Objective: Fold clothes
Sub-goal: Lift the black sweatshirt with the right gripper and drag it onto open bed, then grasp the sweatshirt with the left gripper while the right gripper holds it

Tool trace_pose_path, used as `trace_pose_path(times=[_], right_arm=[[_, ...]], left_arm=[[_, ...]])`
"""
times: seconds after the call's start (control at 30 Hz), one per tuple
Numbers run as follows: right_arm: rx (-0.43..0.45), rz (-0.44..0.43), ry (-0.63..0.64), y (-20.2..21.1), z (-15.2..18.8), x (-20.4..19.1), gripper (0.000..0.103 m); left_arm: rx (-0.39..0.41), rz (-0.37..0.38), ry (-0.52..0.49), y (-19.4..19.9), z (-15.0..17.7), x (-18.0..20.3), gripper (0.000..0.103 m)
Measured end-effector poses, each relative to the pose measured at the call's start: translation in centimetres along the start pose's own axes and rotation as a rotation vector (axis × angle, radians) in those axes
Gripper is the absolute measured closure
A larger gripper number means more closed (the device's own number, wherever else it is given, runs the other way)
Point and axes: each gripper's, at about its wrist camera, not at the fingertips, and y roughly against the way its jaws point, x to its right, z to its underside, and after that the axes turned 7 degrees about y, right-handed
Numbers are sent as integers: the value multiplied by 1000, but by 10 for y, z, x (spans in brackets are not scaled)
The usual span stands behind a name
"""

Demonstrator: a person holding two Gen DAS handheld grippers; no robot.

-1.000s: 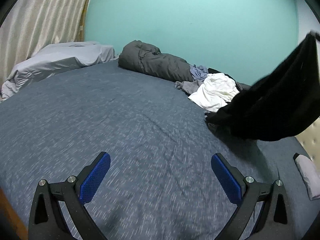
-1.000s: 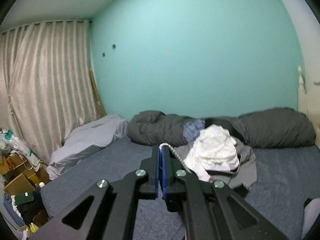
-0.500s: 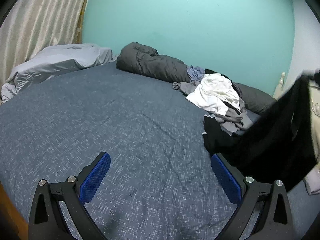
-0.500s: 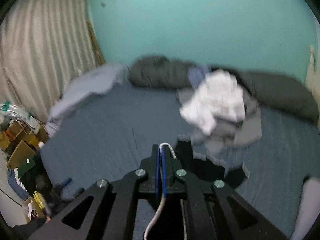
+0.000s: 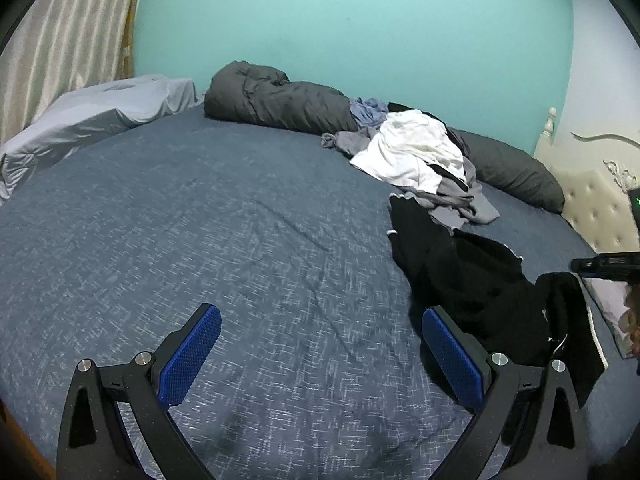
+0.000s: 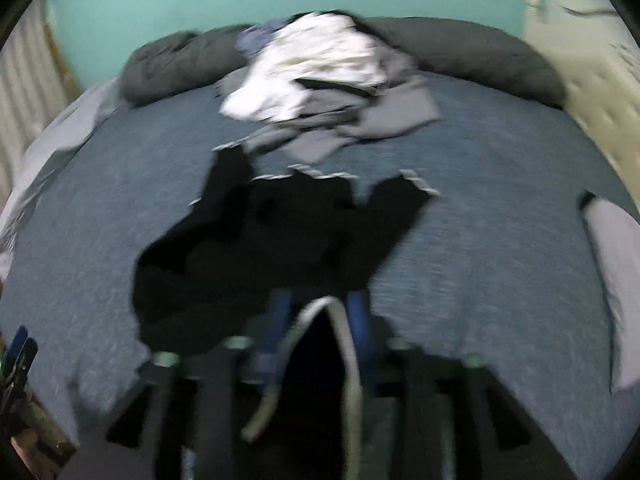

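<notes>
A black garment (image 5: 460, 272) with a white drawstring lies crumpled on the blue bedspread (image 5: 200, 220), right of my left gripper (image 5: 320, 356). That gripper hangs open over bare bedspread with nothing between its blue pads. In the blurred right wrist view the black garment (image 6: 280, 232) spreads out ahead of my right gripper (image 6: 320, 320). Its jaws are opening. The garment's near edge and a loop of white cord lie between the pads, which stand apart from them. A pile of white and grey clothes (image 5: 416, 152) sits at the far side of the bed.
A rolled dark grey duvet (image 5: 280, 100) lies along the teal wall, with a pale grey pillow (image 5: 100, 108) to the left. A cream tufted headboard (image 5: 600, 200) and a small pillow (image 6: 612, 272) are at the right. Clutter (image 6: 16, 360) sits beyond the bed's left edge.
My right gripper has dropped steeply and tilted down. The black garment went from hanging in the air to lying on the bed, and the right jaws have parted. The left gripper barely shifted.
</notes>
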Motion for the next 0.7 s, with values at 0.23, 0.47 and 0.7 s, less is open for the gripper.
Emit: trace_pose_path(times=[0.23, 0.47, 0.7], right_arm=[[53, -154, -185, 53, 63, 31, 44], [9, -316, -276, 61, 126, -11, 44], [-39, -322, -231, 46, 154, -51, 44]], left_arm=[[-11, 26, -22, -7, -1, 10, 0], [-40, 34, -34, -15, 2, 13, 0], [-52, 21, -10, -20, 2, 4, 0]])
